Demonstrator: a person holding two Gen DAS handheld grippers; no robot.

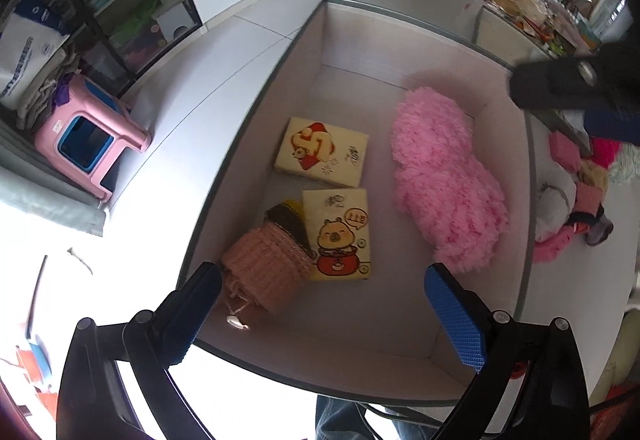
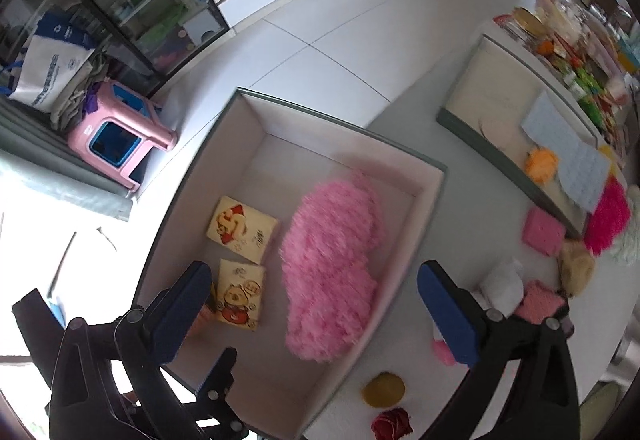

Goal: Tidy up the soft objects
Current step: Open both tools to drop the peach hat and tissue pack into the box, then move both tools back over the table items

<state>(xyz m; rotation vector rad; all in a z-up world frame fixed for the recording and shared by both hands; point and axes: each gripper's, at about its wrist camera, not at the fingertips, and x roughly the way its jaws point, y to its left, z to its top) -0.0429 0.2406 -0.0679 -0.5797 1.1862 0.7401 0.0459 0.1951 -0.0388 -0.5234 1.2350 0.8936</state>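
Hovering with both jaws wide and empty over the box (image 1: 256, 108), pink fluffy bundle (image 1: 444, 176) and knitted roll (image 1: 264, 272) already stowed inside.

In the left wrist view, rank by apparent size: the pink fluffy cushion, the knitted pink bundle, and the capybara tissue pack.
1. pink fluffy cushion, clearly largest.
2. knitted pink bundle and capybara tissue pack: look alike in size; the bundle is partly behind a finger, so unranked.
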